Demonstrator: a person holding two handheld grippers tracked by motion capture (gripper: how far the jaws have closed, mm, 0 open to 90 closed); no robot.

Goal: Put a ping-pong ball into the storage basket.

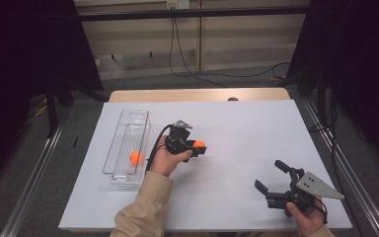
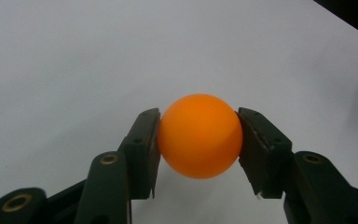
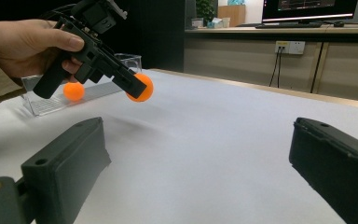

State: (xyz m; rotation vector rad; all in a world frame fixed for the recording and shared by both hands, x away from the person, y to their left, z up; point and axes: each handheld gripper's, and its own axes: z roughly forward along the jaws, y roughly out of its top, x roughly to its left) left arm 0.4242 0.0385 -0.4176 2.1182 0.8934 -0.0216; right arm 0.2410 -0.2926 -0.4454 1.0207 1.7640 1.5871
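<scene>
High view: my left gripper [image 1: 196, 146] holds an orange ball [image 1: 199, 144] above the white table [image 1: 237, 128], just right of the clear tray [image 1: 126, 148] w/ a second ball [image 1: 135, 157]; right gripper [image 1: 271, 180] rests released, well apart. Left gripper view: jaws clamp the ball [image 2: 200, 136] at its widest part; I judge it light, smooth, thin-shelled, so grip there w/ gentle squeeze. Right gripper view: my wide-open jaws frame the held ball [image 3: 140, 87] off the surface.

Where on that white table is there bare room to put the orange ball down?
Bare: the wide stretch between the left gripper with its ball and the right gripper, plus the table's far right. Crowded: the left edge, with the clear tray.
</scene>
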